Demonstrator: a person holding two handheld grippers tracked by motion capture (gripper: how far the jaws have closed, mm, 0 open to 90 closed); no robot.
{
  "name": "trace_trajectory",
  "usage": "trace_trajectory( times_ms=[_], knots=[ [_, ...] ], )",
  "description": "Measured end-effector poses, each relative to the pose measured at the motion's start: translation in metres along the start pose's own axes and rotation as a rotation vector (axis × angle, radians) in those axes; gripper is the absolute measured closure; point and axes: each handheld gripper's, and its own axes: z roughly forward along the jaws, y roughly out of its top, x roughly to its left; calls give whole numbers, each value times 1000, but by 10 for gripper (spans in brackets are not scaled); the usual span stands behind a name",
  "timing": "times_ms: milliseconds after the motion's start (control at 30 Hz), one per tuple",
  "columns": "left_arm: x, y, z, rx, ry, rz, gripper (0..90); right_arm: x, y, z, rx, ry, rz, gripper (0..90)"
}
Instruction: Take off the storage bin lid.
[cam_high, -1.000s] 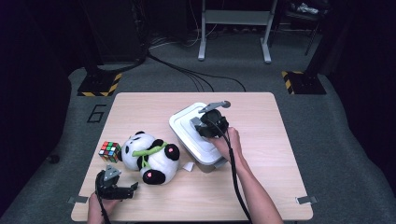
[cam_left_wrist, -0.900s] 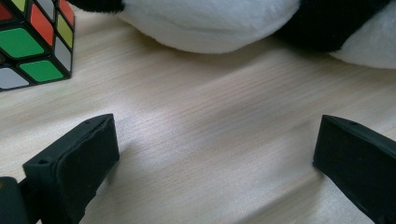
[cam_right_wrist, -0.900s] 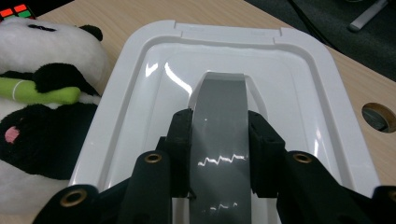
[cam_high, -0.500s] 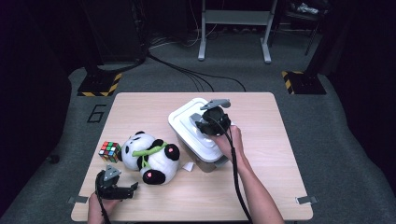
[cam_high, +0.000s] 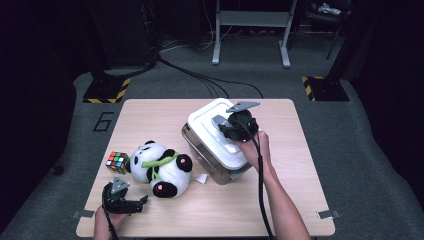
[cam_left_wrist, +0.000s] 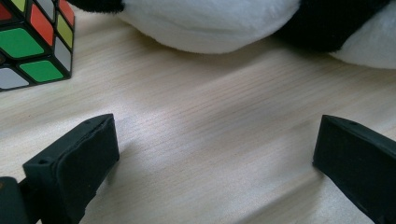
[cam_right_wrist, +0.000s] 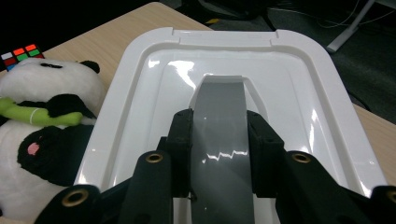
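Right gripper (cam_right_wrist: 218, 140) has lifted the lid (cam_high: 220, 132) slightly, clamped on its grey handle (cam_right_wrist: 219, 116). Lid looks light, stiff, slick; handle is the hold. Left gripper (cam_high: 125, 202) open, empty, near panda (cam_high: 162, 167).

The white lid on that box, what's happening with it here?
A person works at a wooden table with a gripper in each hand. The right gripper is shut on the grey handle of the white lid, which sits tilted on a clear storage box, apparently being lifted off. The left gripper rests open near the table's front edge, holding nothing. A plush panda and a colour cube lie to the left of the box.
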Motion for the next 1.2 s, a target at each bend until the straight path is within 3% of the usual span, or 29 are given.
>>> trace_trajectory(
  times_ms=[500,1200],
  knots=[
    [0,0,0,1,0,-1,0,-29,-10,-24,-37,-60,43,663],
    [0,0,0,1,-1,-1,0,-78,-40,-51,-35,-163,131,663]
  ],
)
